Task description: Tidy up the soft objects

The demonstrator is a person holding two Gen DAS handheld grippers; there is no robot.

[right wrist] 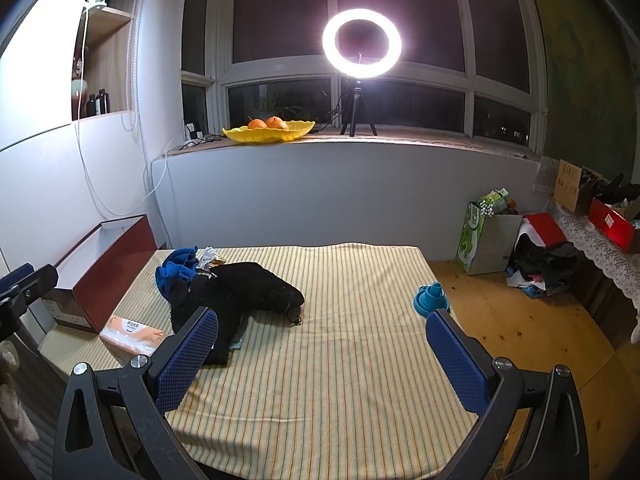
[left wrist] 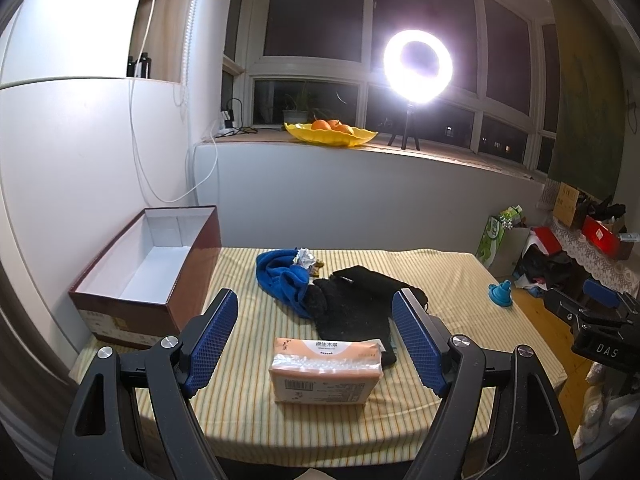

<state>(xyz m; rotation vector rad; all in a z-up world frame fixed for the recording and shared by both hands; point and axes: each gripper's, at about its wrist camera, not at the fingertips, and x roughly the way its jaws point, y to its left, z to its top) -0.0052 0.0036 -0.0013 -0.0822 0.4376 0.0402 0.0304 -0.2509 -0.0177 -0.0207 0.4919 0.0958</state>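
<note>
An orange tissue pack [left wrist: 326,372] lies on the striped table cloth [left wrist: 248,400], just in front of my open, empty left gripper [left wrist: 316,336]. Behind it lie black knit gloves [left wrist: 352,304] and a blue cloth [left wrist: 280,276], with a crumpled foil wrapper [left wrist: 305,258] at the back. An open brown box [left wrist: 148,272] with a white inside stands at the table's left. In the right wrist view my right gripper [right wrist: 322,356] is open and empty above bare cloth, right of the black gloves [right wrist: 240,292], blue cloth [right wrist: 176,268], tissue pack [right wrist: 132,334] and box [right wrist: 108,272].
A blue funnel [right wrist: 430,298] sits at the table's right edge, also seen in the left wrist view [left wrist: 505,290]. A ring light [right wrist: 360,44] and a yellow fruit dish [right wrist: 268,130] stand on the windowsill. Bags and boxes [right wrist: 488,240] crowd the wooden floor at right.
</note>
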